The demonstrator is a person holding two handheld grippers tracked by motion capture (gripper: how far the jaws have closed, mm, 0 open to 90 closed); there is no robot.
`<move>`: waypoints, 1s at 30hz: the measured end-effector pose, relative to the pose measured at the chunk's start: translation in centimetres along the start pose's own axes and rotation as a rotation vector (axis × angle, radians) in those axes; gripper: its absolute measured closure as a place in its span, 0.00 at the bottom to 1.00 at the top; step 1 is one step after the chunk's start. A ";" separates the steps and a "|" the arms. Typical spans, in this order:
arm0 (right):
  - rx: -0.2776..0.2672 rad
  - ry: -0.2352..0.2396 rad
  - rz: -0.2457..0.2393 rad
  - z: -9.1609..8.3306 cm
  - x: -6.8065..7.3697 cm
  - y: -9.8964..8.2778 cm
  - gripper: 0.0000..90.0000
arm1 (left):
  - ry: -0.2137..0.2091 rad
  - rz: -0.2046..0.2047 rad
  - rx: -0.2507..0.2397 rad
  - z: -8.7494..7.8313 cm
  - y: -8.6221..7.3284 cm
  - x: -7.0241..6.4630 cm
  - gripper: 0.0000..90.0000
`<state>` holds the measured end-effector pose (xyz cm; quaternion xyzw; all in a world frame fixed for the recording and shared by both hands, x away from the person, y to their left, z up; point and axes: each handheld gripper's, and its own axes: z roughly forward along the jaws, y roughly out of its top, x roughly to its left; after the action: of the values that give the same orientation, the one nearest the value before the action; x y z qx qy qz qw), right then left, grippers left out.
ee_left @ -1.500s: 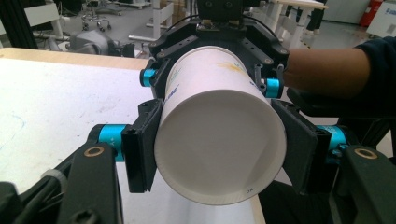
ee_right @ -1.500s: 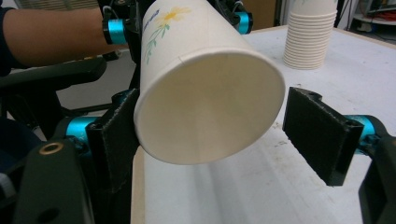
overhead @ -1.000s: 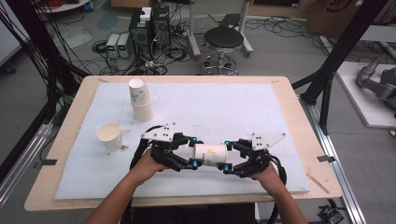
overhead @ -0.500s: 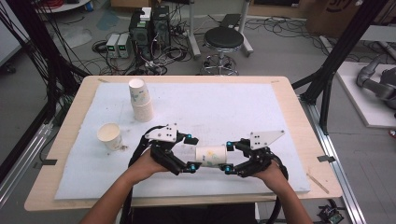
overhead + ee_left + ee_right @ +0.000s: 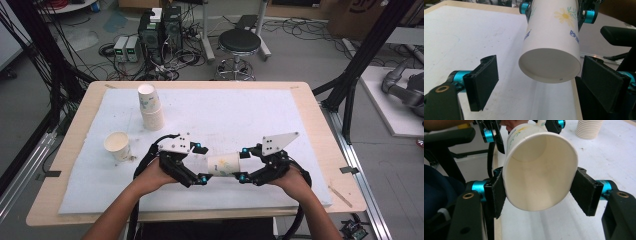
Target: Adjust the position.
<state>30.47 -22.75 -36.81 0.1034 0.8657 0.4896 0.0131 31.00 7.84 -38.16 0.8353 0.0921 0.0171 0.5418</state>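
The white mat (image 5: 240, 110) is the landmark; above its near edge a paper cup (image 5: 223, 164) is held sideways by the right gripper (image 5: 241, 165), squeezed at its rim; the left gripper (image 5: 201, 163) has just been opened, nothing pinched; the handover looks done; setting down is left.

The table (image 5: 305, 100) is being looked down on from above its near edge by the high view, facing forward toward the far edge and the floor beyond. The left gripper view is being aimed from close along its own jaws at the closed bottom of the paper cup (image 5: 550, 53), the white mat running off toward a far corner. The right gripper view is being aimed from just as near into the cup's open mouth. The cup (image 5: 223, 164) and the mat are being shared by all three.
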 end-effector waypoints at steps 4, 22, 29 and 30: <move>0.056 -0.011 -0.013 0.5 0.0 0.3 0.38 | 0.015 0.028 0.057 0.1 0.2 0.0 0.16; 0.246 -0.043 -0.066 2.2 -0.2 2.3 0.38 | 0.032 0.071 0.204 1.7 1.0 -0.1 0.17; 0.334 -0.078 -0.116 2.7 -0.1 3.2 0.38 | 0.028 0.098 0.256 2.4 1.3 -0.2 0.20; 0.345 -0.079 -0.121 2.8 -0.1 3.3 0.38 | 0.029 0.102 0.258 2.5 1.3 -0.2 0.20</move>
<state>31.42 -18.77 -35.42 0.0709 0.9402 0.3278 0.0587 31.30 5.05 -37.95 0.9013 0.0588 0.0448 0.4269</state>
